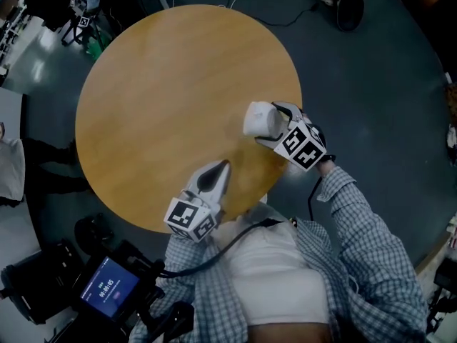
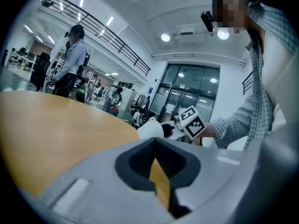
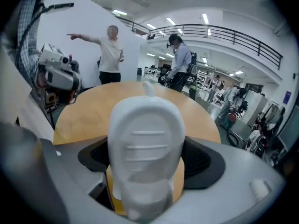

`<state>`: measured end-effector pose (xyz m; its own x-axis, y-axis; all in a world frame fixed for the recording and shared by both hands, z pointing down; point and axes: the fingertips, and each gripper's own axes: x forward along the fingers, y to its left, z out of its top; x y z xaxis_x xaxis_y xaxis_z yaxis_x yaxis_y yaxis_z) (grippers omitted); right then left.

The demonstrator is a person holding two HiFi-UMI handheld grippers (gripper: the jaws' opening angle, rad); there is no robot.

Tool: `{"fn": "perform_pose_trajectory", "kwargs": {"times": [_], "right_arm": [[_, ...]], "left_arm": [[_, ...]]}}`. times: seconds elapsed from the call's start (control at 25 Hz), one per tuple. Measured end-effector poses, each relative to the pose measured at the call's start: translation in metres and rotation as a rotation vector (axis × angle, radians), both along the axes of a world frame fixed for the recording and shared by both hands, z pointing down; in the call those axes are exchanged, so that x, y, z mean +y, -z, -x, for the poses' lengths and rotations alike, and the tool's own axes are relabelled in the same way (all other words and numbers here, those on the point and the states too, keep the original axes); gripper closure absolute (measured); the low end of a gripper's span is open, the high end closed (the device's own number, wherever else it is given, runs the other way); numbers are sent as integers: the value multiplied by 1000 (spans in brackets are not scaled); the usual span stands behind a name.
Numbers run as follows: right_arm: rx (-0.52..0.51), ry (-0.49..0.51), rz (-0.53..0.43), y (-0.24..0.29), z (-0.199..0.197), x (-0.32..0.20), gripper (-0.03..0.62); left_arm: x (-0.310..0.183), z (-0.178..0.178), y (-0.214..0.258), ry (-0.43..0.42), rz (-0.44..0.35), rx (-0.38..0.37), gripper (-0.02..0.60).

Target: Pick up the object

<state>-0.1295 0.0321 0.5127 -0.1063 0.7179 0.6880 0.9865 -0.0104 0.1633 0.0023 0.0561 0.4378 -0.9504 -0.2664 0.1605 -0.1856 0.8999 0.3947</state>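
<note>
1. Right gripper (image 1: 273, 125), grey and white with a black-and-white marker cube (image 1: 303, 146) at its back, held over the right side of the round light-brown wooden table (image 1: 157, 84).
2. Jaws partly closed, pressed against both sides of a white moulded plastic object (image 3: 147, 134): rounded, bottle-like, with three shallow ridges across its upper face. Dark pads flanking it left and right in the right gripper view.
3. In the head view, the same object (image 1: 257, 118) just inside the table's right rim, jutting from the jaws toward the table's middle. Resting on the wood or just clear of it: cannot tell.
4. Left gripper (image 1: 218, 170) low over the table's near edge, pointing up and to the right toward the object, apart from it.
5. Jaws of the left gripper (image 2: 156, 169) drawn together at the tips, with nothing held. Only a wedge of tabletop showing through the small notch between the dark pads.
6. Seen from the left gripper view, across the wood: the white object (image 2: 150, 129) with the right gripper's cube (image 2: 190, 121) just beside it, and behind them a blue-and-white checked shirt sleeve (image 2: 233, 122).
7. Below the table in the head view, at the lower left: a black device with a lit blue screen (image 1: 108, 289) on the grey floor (image 1: 371, 84).
8. Beyond the table's far side in the right gripper view: two standing people (image 3: 112, 55), one with an arm stretched out sideways.
</note>
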Motion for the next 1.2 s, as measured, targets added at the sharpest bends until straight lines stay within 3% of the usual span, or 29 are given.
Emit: {"fn": "perform_pose_trajectory", "kwargs": {"times": [0.16, 0.4, 0.56, 0.76, 1.2], "right_arm": [[145, -175, 212, 29, 10, -13, 141], [462, -466, 601, 76, 21, -35, 141], [578, -572, 753, 87, 21, -51, 141], [622, -625, 810, 88, 17, -61, 141], [651, -619, 806, 86, 15, -61, 141]], "left_arm": [[-2, 10, 8, -17, 10, -18, 583], [-5, 13, 9, -44, 21, -32, 583], [-9, 15, 11, -65, 28, -40, 583], [-13, 15, 13, -82, 32, -45, 583], [-15, 16, 12, -91, 40, -40, 583]]}}
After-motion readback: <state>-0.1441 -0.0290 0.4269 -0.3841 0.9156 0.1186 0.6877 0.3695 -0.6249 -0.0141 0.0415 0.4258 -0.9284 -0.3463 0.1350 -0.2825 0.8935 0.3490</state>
